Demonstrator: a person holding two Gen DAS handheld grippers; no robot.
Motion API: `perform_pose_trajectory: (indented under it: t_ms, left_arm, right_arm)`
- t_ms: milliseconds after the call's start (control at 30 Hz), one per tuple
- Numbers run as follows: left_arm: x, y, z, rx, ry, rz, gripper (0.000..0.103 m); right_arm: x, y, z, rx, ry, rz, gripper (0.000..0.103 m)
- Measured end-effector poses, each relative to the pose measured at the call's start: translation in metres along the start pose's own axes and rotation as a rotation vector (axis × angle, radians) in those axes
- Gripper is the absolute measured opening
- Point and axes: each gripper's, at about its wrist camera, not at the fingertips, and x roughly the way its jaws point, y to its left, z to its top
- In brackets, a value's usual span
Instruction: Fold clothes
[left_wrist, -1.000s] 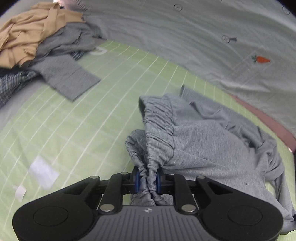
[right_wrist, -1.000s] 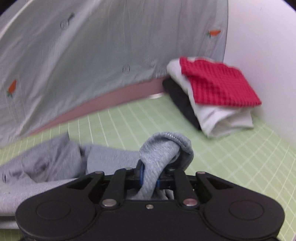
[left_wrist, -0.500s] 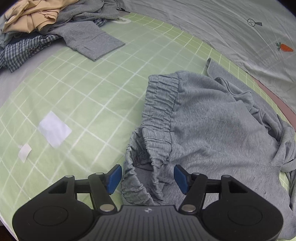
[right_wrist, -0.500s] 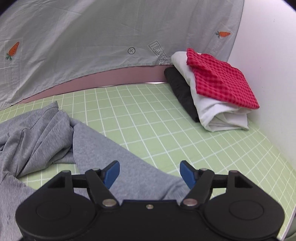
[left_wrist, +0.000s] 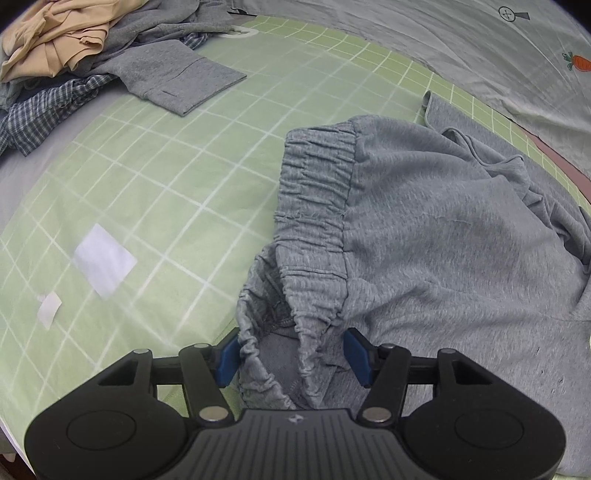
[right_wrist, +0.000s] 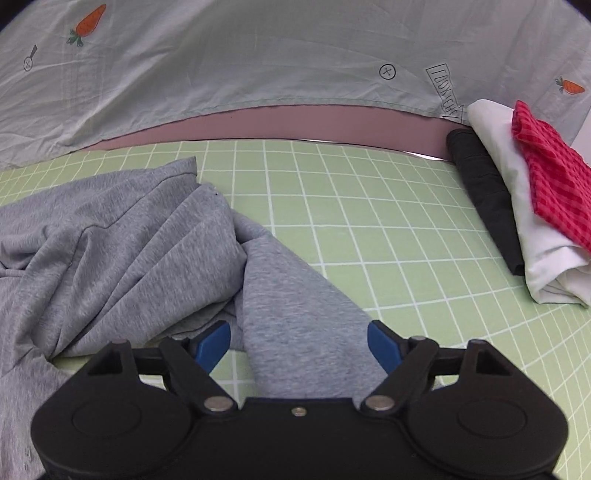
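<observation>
The left claw (left_wrist: 291, 360) points steeply down over the bunched elastic waistband (left_wrist: 314, 206) of the grey sweatpants (left_wrist: 443, 251). Its blue pads (left_wrist: 227, 360) sit on either side of the gathered band at a middling gap and are closing. The left pad lies just against the ruffled edge; the right one stands slightly clear, so nothing is pinched yet. Judging by this placement, the waistband is the chosen handle because its thick ruched ridge gives the pads more to bite than the flat knit beside it.

The right claw (right_wrist: 299, 347) is spread wide with a flat tongue of the same grey fabric, probably a leg (right_wrist: 295, 295), running between its pads without touching them. That end lies smooth, while the cloth on the far side of the leg from the stack is heaped in soft, deep folds. The two claws look set at opposite ends of the garment, likely to pull it straight for folding.

The sweatpants are marled jersey, limp and matte, lying on a green mat (left_wrist: 177, 206) ruled with a white grid. Beyond the waistband, a loose pile of unfolded clothes (left_wrist: 74, 55) shows tan, grey and blue-checked fabric, and two white paper-like scraps (left_wrist: 103, 264) lie on the mat nearer it. Beyond the leg sits a neat stack (right_wrist: 517, 206): black, white, then red check on top. A pale sheet (right_wrist: 258, 55) printed with carrots hangs behind.
</observation>
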Motion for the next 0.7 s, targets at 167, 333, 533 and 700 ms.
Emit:
perform_pose_trajectory:
  t_ms: [167,333,533,700]
  left_arm:
    - [-0.001,0.002,0.003,-0.012,-0.014,-0.007,0.022]
    - [-0.001,0.005,0.004,-0.022,-0.021,0.001,0.015]
    - [0.0,0.011,0.006,-0.021,-0.029,0.021,0.013]
    - [-0.001,0.023,0.01,-0.021,-0.047,0.06,0.013]
  right_arm:
    - [0.007,-0.025,0.003,0.027,0.001,0.005,0.006]
    - [-0.019,-0.092,0.0,0.132,-0.093,-0.22,0.003]
    - [-0.048,-0.194,-0.033,0.308,-0.077,-0.55,0.003]
    - [-0.059,-0.228,-0.078,0.412,0.01,-0.538,0.011]
